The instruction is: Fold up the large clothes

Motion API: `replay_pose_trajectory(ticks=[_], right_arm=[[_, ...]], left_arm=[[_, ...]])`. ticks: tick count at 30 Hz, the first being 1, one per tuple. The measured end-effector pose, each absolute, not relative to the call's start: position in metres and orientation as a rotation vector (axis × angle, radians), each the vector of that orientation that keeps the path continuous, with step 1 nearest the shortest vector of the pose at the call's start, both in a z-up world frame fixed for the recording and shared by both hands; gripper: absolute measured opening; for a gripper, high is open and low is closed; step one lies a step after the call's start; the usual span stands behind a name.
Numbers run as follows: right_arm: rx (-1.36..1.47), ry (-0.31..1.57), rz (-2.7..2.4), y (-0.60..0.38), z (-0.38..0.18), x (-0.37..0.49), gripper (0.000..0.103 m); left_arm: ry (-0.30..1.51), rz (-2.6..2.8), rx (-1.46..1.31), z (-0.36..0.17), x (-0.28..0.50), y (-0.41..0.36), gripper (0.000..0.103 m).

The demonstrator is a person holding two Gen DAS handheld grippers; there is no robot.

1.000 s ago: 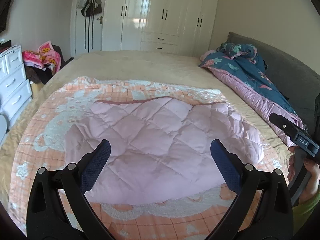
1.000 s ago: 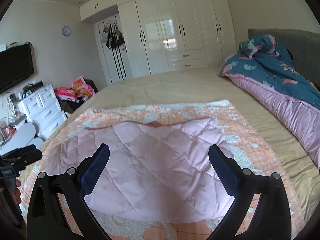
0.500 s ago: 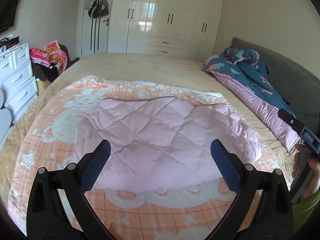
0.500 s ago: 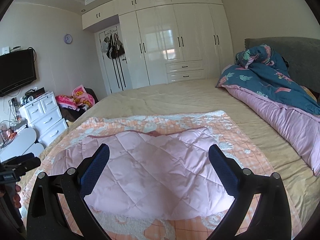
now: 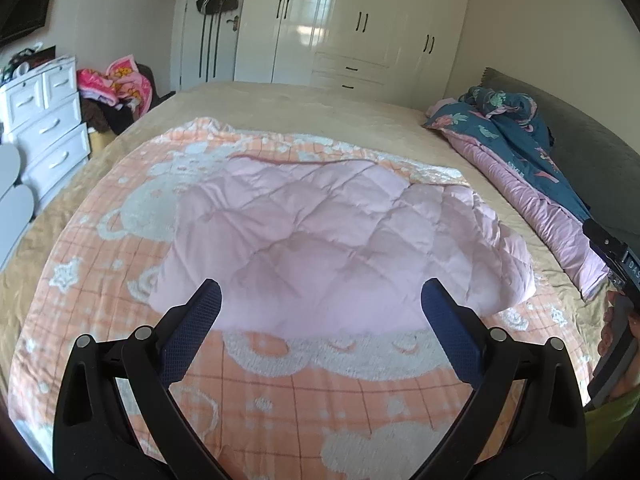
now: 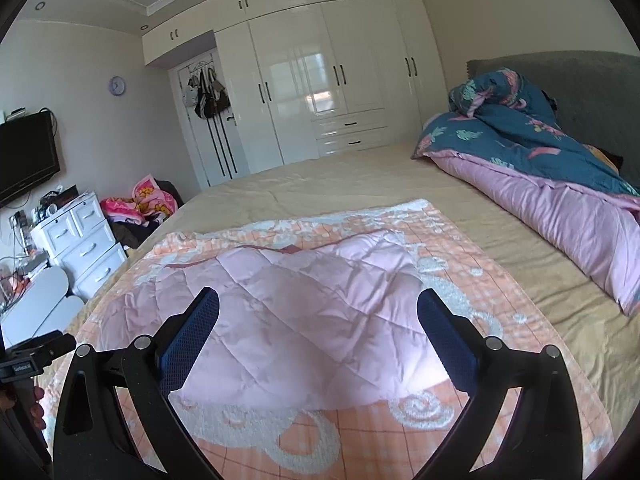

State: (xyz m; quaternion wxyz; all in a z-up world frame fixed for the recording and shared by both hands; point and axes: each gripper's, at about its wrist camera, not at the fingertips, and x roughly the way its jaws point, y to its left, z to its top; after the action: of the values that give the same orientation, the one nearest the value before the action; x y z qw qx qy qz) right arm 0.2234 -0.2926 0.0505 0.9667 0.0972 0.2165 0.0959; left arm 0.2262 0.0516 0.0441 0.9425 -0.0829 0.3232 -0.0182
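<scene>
A pale pink quilted garment (image 5: 332,240) (image 6: 296,320) lies folded into a rounded bundle on an orange-and-white checked blanket (image 5: 320,396) (image 6: 480,264) spread over the bed. My left gripper (image 5: 320,300) hangs open above the garment's near edge, holding nothing. My right gripper (image 6: 318,304) is also open and empty, raised over the near part of the garment. The right gripper's body (image 5: 616,264) and a hand show at the right edge of the left wrist view. The left gripper's body (image 6: 36,354) shows at the left edge of the right wrist view.
A blue-and-pink duvet (image 5: 520,148) (image 6: 552,176) is bunched along the grey headboard (image 5: 592,148) on the right. A white drawer unit (image 5: 48,128) (image 6: 80,240) and a pile of bright clothes (image 6: 140,204) stand left of the bed. White wardrobes (image 6: 328,80) fill the far wall.
Both grippers have pulled back and risen from the garment, which now sits farther off in both views. More of the checked blanket shows in front. Both stayed open.
</scene>
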Motion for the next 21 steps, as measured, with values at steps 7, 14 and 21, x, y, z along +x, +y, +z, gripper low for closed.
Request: replay_pose_trajectory(ticks=[7,14,21], right_arm=[[0.23,0.475,0.172,-0.3,0.033,0.212,0.099],[0.258,0.516,0.162,-0.305,0.018,0.204,0.099],[0.349,0.607,0.176,-0.305,-0.01,0.207,0.099]], left_arm=[[0.69,-0.022,-0.186,0.03,0.215,0.057,0.094],[0.721,-0.003,-0.202,0.016,0.208,0.063,0.094],[0.776,0.016,-0.236,-0.008,0.211,0.073,0.094]])
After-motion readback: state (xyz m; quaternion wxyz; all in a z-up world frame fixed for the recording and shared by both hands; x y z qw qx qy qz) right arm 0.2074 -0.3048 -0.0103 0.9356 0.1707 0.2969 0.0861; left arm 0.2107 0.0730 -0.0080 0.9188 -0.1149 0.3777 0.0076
